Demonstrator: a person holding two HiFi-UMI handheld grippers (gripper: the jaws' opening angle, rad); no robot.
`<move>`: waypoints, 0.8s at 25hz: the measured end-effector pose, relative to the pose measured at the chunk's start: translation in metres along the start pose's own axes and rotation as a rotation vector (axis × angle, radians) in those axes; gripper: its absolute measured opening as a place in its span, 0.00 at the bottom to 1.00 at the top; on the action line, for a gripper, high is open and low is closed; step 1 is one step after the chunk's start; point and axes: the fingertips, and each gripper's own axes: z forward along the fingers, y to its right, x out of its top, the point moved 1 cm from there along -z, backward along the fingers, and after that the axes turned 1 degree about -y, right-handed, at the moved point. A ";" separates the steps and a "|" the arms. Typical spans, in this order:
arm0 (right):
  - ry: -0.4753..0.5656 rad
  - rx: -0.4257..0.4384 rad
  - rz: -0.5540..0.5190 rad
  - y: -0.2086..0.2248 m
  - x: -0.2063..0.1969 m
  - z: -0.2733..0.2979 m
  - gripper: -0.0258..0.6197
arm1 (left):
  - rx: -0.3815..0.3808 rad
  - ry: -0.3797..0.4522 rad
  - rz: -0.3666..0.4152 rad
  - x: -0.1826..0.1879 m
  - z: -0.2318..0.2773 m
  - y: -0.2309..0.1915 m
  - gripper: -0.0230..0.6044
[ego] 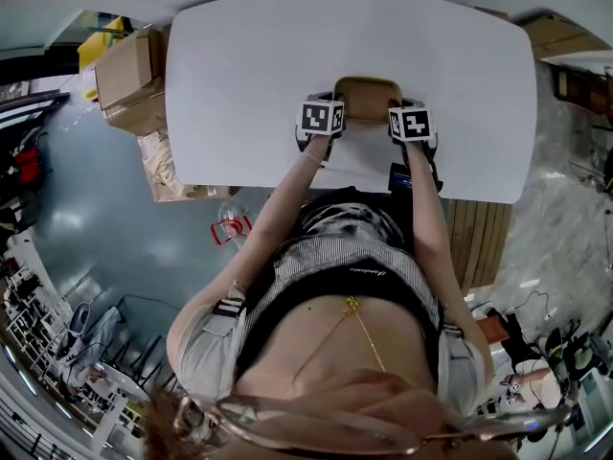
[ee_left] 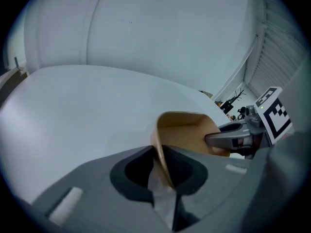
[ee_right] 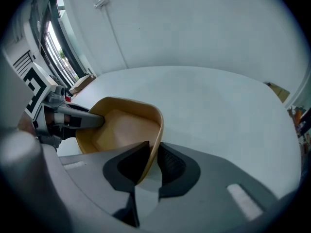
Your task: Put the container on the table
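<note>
A tan, empty container (ego: 366, 99) sits low over the near part of the white table (ego: 249, 75), between my two grippers. My left gripper (ego: 327, 126) is shut on the container's left wall (ee_left: 160, 149), which runs between its jaws. My right gripper (ego: 400, 126) is shut on the right wall (ee_right: 154, 144) in the same way. In the left gripper view the container's hollow (ee_left: 187, 130) shows, with the right gripper's fingers (ee_left: 226, 139) on its far rim. In the right gripper view the inside of the container (ee_right: 121, 127) shows, and the left gripper's fingers (ee_right: 77, 120) hold its far side.
Cardboard boxes (ego: 129, 70) stand on the floor left of the table. A wooden panel (ego: 479, 238) lies at the table's near right corner. The person stands close against the table's near edge. A white wall (ee_left: 170, 28) rises behind the table.
</note>
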 end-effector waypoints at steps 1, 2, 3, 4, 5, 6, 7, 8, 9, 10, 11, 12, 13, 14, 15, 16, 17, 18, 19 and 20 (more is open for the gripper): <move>-0.001 0.001 0.001 0.000 0.000 0.000 0.16 | 0.000 0.000 0.000 0.000 0.000 0.000 0.11; -0.001 0.001 0.003 0.001 0.000 0.001 0.16 | 0.000 0.000 -0.001 0.000 0.001 0.000 0.11; 0.000 0.003 0.005 0.001 0.000 0.001 0.16 | 0.000 0.000 -0.001 0.000 0.001 0.000 0.11; 0.001 0.005 0.008 0.001 0.000 0.002 0.16 | 0.001 0.000 0.000 0.000 0.002 -0.001 0.11; 0.001 0.007 0.012 0.002 0.000 0.003 0.16 | 0.001 0.000 0.000 0.000 0.003 -0.001 0.11; 0.001 0.009 0.016 0.002 0.000 0.003 0.16 | 0.000 0.000 0.001 0.000 0.003 -0.001 0.11; 0.002 0.011 0.020 0.002 0.000 0.003 0.16 | 0.000 0.000 0.001 0.000 0.004 -0.001 0.11; 0.002 0.012 0.023 0.003 0.000 0.004 0.16 | 0.000 0.000 0.001 0.000 0.004 -0.001 0.11; 0.003 0.014 0.025 0.003 0.000 0.004 0.16 | 0.000 0.000 0.001 0.000 0.004 -0.001 0.11; 0.004 0.015 0.026 0.003 0.000 0.004 0.16 | 0.000 0.000 0.001 0.000 0.004 -0.001 0.11; 0.005 0.016 0.027 0.003 0.000 0.005 0.16 | -0.001 0.000 0.000 0.000 0.005 -0.001 0.11; 0.005 0.017 0.028 0.003 0.000 0.005 0.16 | -0.001 0.000 0.000 0.000 0.005 -0.001 0.11; 0.006 0.019 0.031 0.004 0.000 0.005 0.16 | -0.002 0.000 0.000 0.001 0.005 -0.001 0.11; 0.007 0.020 0.033 0.004 0.000 0.005 0.16 | -0.003 0.001 0.000 0.001 0.006 -0.001 0.11; 0.007 0.022 0.037 0.004 0.000 0.005 0.16 | -0.003 0.000 0.000 0.000 0.006 -0.001 0.11; 0.008 0.024 0.041 0.004 0.000 0.006 0.16 | -0.003 0.000 0.000 0.000 0.006 -0.001 0.11; 0.008 0.027 0.045 0.004 0.000 0.006 0.16 | -0.003 0.000 0.001 0.000 0.006 -0.001 0.11; 0.009 0.029 0.048 0.004 0.000 0.007 0.16 | -0.003 0.000 0.001 0.000 0.006 -0.002 0.11; 0.010 0.029 0.050 0.004 0.000 0.007 0.16 | -0.003 -0.001 0.002 0.000 0.006 -0.002 0.11; 0.010 0.030 0.051 0.004 0.000 0.007 0.16 | -0.003 -0.001 0.001 0.000 0.007 -0.002 0.11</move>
